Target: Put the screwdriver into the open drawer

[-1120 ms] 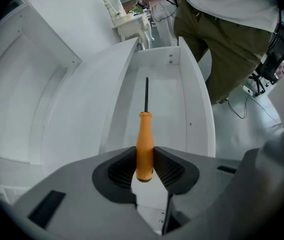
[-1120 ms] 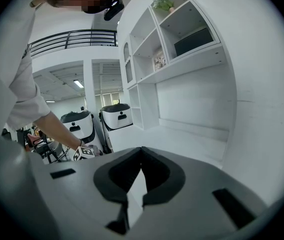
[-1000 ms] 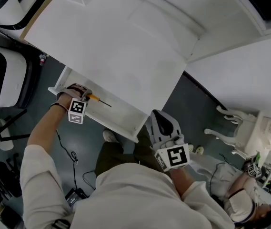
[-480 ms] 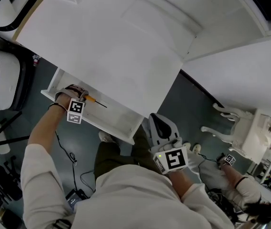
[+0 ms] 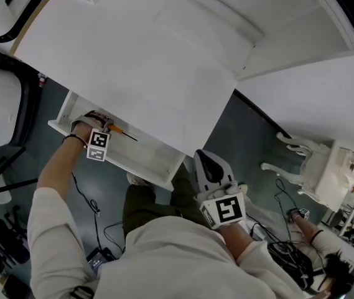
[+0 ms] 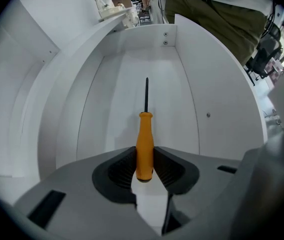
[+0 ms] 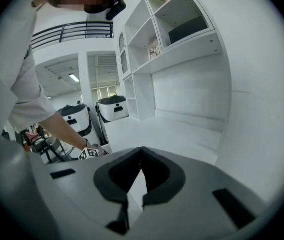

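Left tongs [image 6: 144,160] clamped on the orange handle of the screwdriver [image 6: 145,134]. Shaft points along the open drawer [image 6: 117,84], inside its walls. Judged: placement step, nearly done. Next: settle it on the drawer floor, then release. Right tongs [image 7: 142,159] pressed together, empty, well apart.
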Action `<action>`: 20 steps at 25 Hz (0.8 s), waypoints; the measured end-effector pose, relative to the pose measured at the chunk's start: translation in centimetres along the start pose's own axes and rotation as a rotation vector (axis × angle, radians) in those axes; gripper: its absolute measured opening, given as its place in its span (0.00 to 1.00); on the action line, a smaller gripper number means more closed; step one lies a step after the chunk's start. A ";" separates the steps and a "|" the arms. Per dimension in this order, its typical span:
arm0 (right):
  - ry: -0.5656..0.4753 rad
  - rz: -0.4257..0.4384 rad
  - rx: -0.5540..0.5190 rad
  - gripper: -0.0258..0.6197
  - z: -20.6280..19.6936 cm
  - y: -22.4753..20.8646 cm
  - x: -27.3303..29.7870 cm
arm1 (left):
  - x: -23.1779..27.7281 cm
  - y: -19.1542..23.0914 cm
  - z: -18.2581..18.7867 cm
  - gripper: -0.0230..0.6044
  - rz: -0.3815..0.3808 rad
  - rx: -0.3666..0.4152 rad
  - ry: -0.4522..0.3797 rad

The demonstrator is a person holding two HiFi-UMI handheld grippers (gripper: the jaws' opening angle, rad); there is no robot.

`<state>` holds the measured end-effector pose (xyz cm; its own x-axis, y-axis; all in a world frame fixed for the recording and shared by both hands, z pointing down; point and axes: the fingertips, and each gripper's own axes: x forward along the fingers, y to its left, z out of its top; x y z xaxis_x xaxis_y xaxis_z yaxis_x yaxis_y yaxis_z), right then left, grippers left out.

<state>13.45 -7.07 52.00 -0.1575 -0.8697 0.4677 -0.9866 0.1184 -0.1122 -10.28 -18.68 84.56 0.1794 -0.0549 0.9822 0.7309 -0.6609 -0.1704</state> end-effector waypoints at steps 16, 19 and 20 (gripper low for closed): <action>0.024 -0.016 0.018 0.05 -1.1 -1.1 0.1 | 2.1 -0.2 -0.3 0.21 -0.010 0.020 0.046; 0.020 -0.016 0.021 0.05 -1.0 -1.3 0.2 | 2.4 -0.2 -0.3 0.21 -0.019 0.017 0.050; 0.020 -0.015 0.021 0.05 -1.0 -1.4 0.2 | 2.4 -0.2 -0.3 0.21 -0.022 0.014 0.048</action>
<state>14.76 -6.92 53.15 -0.1433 -0.8615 0.4871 -0.9878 0.0946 -0.1233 -10.20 -18.89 86.95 0.1316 -0.0769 0.9883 0.7436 -0.6516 -0.1497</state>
